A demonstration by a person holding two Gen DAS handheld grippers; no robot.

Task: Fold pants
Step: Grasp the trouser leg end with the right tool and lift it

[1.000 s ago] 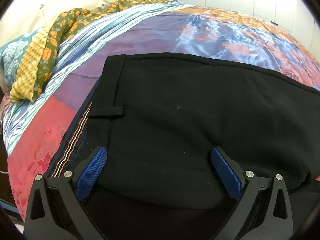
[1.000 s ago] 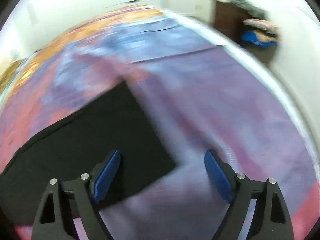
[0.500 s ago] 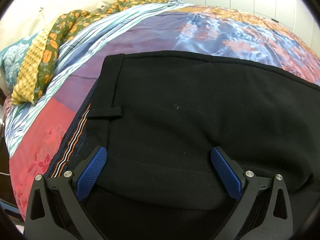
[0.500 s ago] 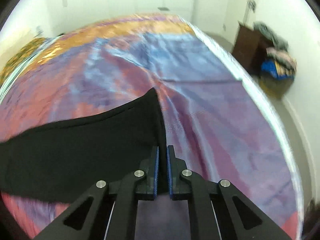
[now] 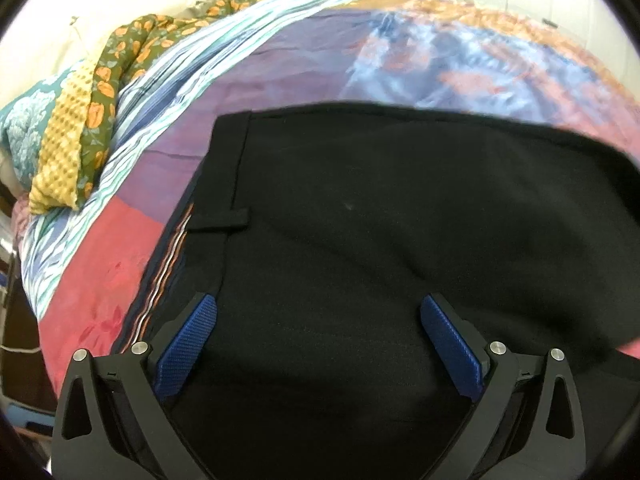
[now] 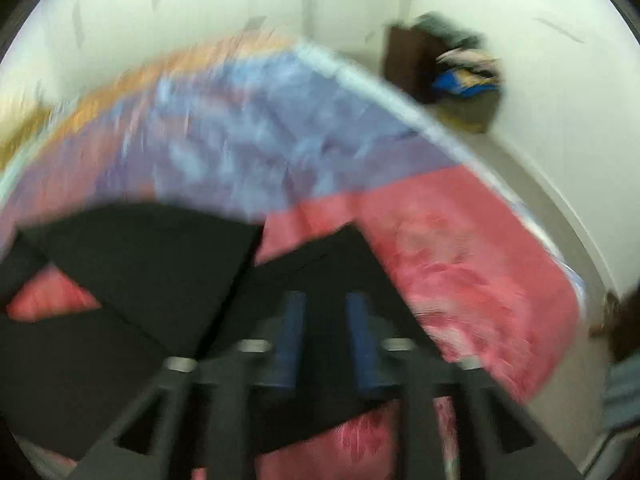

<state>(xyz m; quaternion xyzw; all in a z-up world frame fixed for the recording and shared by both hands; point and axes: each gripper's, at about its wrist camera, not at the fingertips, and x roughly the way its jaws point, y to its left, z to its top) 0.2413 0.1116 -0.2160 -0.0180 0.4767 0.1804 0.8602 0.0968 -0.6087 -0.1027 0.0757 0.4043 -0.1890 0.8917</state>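
Left wrist view: black pants (image 5: 380, 240) lie spread on a patchwork bedspread (image 5: 300, 60) of pink, purple, blue and orange panels, filling the near and middle of the frame. Waistband (image 5: 224, 184) runs along their left edge, with a belt loop (image 5: 218, 222) across it and a striped inner lining (image 5: 166, 276) showing at the near left. Left gripper (image 5: 316, 344) hovers over the cloth near the waistband, blue pads (image 5: 186, 344) spread wide, nothing between them. Far left, a floral green-and-orange blanket (image 5: 120, 60) is bunched beside a teal pillow (image 5: 24, 128). Right wrist view (heavily blurred): right gripper (image 6: 326, 340) has its blue pads (image 6: 292, 340) drawn close with a strip of black fabric between them, apparently pinching the pants (image 6: 140, 260). That pinched leg end sits over the pink panel of the bedspread (image 6: 460, 260); another black layer lies to the left. Far right, a dark cabinet (image 6: 404, 64) with a heap of clothes (image 6: 468, 72) stands against the white wall.
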